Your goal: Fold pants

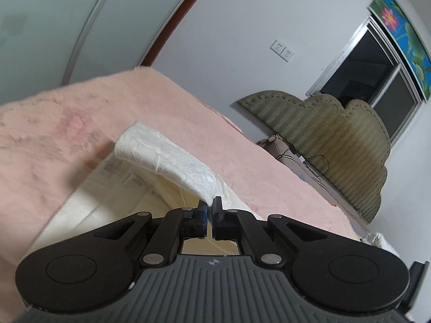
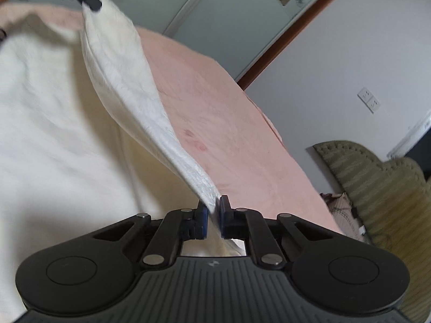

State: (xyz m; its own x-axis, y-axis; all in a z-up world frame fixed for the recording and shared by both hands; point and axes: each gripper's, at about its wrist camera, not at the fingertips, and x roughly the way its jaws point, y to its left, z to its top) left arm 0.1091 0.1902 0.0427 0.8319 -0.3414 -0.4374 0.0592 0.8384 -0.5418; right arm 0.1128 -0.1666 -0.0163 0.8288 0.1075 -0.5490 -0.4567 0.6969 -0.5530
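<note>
Both grippers are clamping the white pants (image 2: 129, 86): right gripper (image 2: 212, 212) pinching one end of the lifted edge, left gripper (image 2: 93, 1) holding the far end, fabric stretching between them over the pink bedcover (image 2: 229, 123)

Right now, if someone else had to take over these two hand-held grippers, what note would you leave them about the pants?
Left hand-held gripper: shut on the pants, pinching one end of a lifted edge.
Right hand-held gripper: shut on the other end of that edge.
The white pants lie on the pink blanket, the raised edge stretched between both grippers above the rest of the fabric.
Done: both ends gripped and lifted.
Left: probably carry the edge across, lay it down, smooth it, release, then make any further folds.
</note>
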